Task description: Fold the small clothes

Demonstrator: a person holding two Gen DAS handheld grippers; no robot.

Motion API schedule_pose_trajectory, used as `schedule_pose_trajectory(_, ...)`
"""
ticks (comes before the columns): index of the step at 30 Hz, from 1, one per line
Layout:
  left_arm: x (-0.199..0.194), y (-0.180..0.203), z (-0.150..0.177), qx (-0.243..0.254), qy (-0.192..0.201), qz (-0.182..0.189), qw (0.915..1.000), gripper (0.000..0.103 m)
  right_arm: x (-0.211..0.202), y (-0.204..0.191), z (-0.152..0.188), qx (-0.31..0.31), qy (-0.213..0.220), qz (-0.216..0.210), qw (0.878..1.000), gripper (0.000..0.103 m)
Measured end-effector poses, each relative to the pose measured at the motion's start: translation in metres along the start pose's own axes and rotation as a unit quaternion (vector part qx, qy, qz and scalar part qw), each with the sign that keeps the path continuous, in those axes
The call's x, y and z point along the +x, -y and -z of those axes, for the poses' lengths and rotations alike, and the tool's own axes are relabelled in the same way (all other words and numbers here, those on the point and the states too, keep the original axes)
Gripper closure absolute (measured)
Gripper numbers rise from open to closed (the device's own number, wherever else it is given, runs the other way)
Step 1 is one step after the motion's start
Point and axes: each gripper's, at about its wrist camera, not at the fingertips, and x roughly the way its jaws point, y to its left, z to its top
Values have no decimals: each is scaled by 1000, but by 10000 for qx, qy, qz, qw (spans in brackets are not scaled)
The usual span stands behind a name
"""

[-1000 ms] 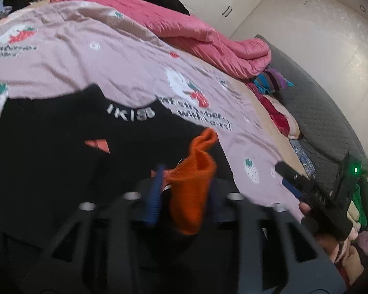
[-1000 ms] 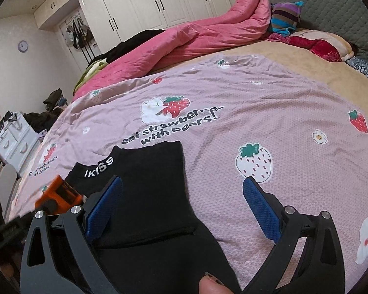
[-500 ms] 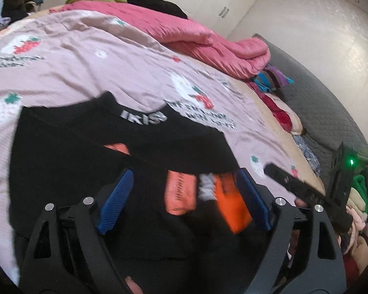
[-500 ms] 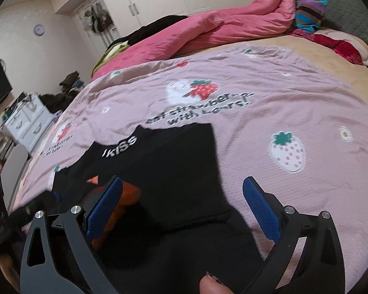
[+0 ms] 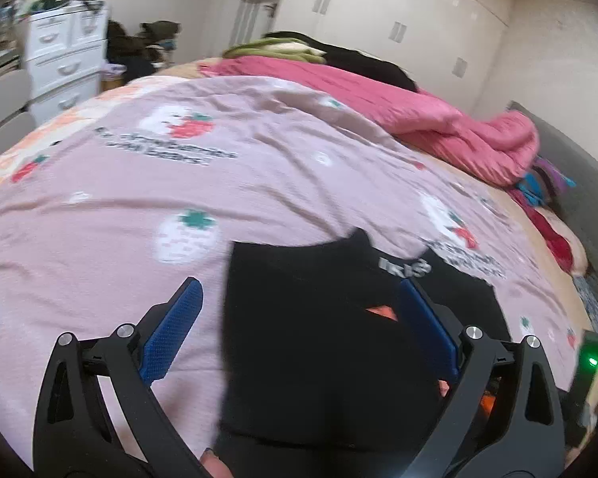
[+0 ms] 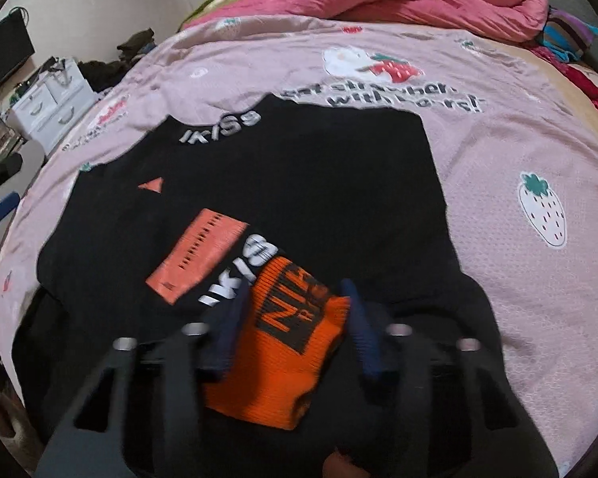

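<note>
Your left gripper (image 5: 295, 334), jaws wide and empty, has let the orange cuff (image 6: 287, 342) drop onto the black sweater (image 6: 299, 183) lying on the pink bedspread (image 6: 518, 151), where your right gripper (image 6: 295, 334), half-open, now straddles it, so the sleeve fold looks done.

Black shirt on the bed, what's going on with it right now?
The black shirt lies spread on the pink strawberry bedsheet, one sleeve with an orange cuff folded in over its front. The right gripper straddles that cuff, jaws part open around it but not clearly clamped. The left gripper is open and empty above the shirt's other side. Folding looks barely begun.
</note>
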Motion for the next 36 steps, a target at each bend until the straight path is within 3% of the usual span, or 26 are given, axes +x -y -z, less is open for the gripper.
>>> schedule_pose_trajectory(7, -6, -27, -7, -323, 107, -172, 9993, 11, -37, -20, -12, -478, 840, -105, 9953, 94)
schedule_pose_trajectory(13, -6, -36, -9, -475, 98, -153, 9987, 11, -58, -23, -37, -687, 1353, 24, 9884, 95)
schedule_pose_trajectory(17, -2, -29, -7, -409, 62, -141, 9990, 11, -67, -22, -51, -957, 1723, 335, 9798, 95)
schedule_pose_trajectory(27, 23, 5, 9, 76, -283, -96, 9995, 11, -25, 2, -53, -694, 1329, 614, 9868, 94)
schedule_pose_trajectory(32, 29, 25, 18, 378, -399, -63, 9985, 11, -26, 13, -51, -423, 1322, 798, 9871, 82)
schedule_pose_trajectory(36, 33, 37, 25, 561, -519, 61, 9971, 11, -33, 22, -48, -266, 1327, 693, 9884, 76)
